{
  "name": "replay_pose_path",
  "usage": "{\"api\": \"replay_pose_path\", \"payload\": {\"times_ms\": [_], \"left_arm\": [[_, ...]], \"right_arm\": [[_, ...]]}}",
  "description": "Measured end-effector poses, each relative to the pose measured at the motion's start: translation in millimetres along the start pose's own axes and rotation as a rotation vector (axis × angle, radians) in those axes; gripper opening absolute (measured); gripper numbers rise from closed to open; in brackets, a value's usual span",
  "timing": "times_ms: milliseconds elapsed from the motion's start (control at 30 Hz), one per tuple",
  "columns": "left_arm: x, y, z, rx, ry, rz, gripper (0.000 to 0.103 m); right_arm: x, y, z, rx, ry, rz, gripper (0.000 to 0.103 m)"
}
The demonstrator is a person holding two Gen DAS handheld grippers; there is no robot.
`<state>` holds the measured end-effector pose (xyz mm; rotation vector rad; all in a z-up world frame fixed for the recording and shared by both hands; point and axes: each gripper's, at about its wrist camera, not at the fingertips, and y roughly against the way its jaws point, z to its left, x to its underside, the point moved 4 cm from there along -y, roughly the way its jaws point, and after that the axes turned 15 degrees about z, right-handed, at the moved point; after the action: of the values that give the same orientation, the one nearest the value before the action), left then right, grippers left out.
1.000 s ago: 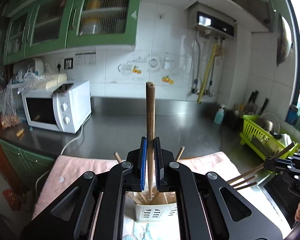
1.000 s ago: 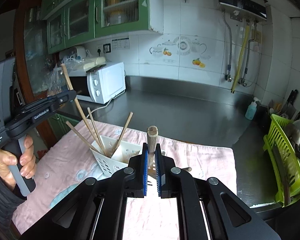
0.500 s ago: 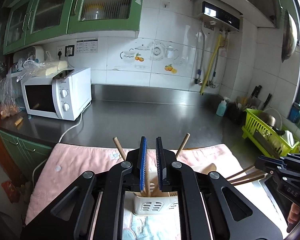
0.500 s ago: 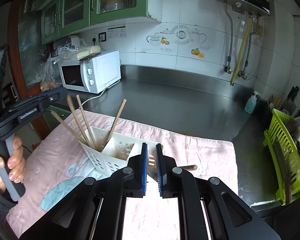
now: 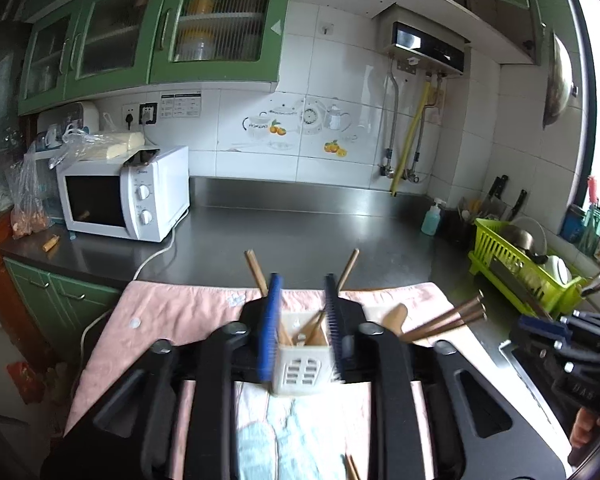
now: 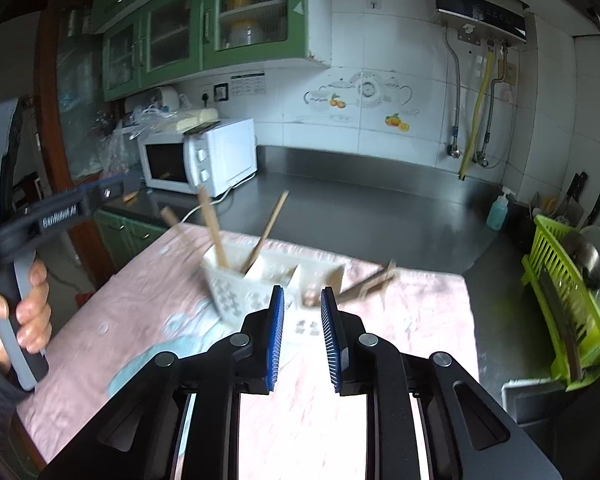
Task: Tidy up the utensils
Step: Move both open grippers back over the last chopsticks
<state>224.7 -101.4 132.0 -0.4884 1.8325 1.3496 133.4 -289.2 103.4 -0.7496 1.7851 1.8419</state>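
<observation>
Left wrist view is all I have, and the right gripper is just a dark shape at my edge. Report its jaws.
Observer: The right gripper is open with nothing between its pads; its jaws have just been opening.
Operator: Now give me the caddy's layout.
Observer: The white caddy is a row of several compartments side by side; you see only one end of it.
Operator: Say where the chopsticks stand.
Observer: Three chopsticks lean out of the caddy's end on the left of the right wrist picture.
</observation>
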Motion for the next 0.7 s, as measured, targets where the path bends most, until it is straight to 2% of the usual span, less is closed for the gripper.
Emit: {"api": "replay_pose_path", "payload": {"times_ms": [33,300,400,467,567,700], "left_arm": [[6,8,0,-0.003,-0.003,-0.008,0.037],[59,47,1,-0.008,-0.024,-0.007,0.037],[80,58,4,-0.037,-0.018,-0.004,0.048],[93,65,6,-0.048,-0.019,-0.009,0.049],[110,73,7,-0.061,-0.021,-0.009,0.049],[131,77,9,-0.081,-0.024,0.006,0.052]], "right_arm": [[8,1,3,-0.009,-0.003,0.005,0.019],[95,-6,43,-0.078,-0.016,0.083,0.019],[129,-15,60,-0.1,-0.027,0.124,0.019],[153,-24,70,-0.106,-0.038,0.154,0.019],[181,-38,82,-0.161,-0.076,0.206,0.019],[206,-56,96,-0.155,-0.088,0.247,0.018]]}}
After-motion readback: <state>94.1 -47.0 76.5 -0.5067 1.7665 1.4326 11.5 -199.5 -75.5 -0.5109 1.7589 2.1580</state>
